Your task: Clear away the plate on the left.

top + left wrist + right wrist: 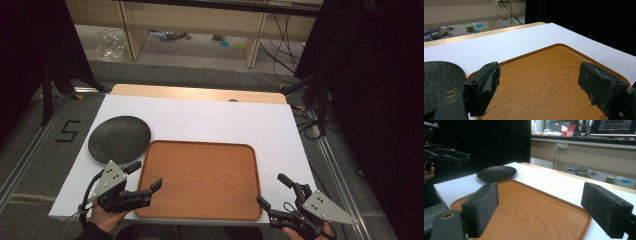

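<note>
Seemingly nothing begun: both my tongs, left [145, 176] and right [272, 190], spread and empty at the near edge, wooden tray [200, 175] bare, dark plate [119, 138] untouched far left.

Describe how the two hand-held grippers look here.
Both are black two-jaw tools. The left gripper and right gripper each carry a grey three-cornered plate with small dots. Their fingers are blocky, with rough dark pads. A thin black cable loops from the left one.
</note>
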`<state>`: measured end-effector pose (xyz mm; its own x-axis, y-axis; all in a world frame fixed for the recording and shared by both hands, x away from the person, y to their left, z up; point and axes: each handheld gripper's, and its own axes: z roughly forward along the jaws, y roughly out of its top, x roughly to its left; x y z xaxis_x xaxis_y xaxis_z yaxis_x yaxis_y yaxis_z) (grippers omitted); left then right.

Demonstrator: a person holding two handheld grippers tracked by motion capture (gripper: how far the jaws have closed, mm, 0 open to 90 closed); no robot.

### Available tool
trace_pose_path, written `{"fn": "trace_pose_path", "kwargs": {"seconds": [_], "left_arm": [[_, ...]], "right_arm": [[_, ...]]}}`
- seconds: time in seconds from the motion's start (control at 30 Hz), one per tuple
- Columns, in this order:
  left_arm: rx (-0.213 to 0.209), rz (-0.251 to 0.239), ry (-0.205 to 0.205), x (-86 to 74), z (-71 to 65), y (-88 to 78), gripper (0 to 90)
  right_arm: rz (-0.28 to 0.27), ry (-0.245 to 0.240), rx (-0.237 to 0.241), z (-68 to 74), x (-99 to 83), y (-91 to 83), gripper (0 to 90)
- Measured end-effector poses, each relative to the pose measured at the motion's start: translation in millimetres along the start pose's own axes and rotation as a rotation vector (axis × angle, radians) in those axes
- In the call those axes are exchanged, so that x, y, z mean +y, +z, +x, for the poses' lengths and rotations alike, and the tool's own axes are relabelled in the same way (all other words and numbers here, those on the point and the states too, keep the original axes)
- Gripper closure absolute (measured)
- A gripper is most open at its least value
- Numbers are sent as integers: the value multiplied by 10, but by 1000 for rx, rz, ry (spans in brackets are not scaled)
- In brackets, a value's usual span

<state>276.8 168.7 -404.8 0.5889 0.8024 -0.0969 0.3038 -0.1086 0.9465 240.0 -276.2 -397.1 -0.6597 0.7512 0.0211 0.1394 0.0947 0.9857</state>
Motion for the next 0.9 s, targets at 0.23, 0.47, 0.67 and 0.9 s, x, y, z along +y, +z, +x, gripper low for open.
{"fn": "trace_pose_path", "kwargs": {"seconds": [0.23, 0.47, 0.67, 0.9], "left_arm": [[21, 7, -18, 2, 94, 8, 166], [52, 15, -42, 1, 208, 21, 167], [83, 20, -74, 2, 333, 18, 167], [140, 26, -180, -21, 636, -25, 167]], "right_arm": [[0, -1, 0, 0, 0, 1, 154], [0, -2, -1, 1, -1, 3, 154], [-11, 0, 4, 3, -4, 12, 154], [-9, 0, -6, 1, -1, 4, 154]]}}
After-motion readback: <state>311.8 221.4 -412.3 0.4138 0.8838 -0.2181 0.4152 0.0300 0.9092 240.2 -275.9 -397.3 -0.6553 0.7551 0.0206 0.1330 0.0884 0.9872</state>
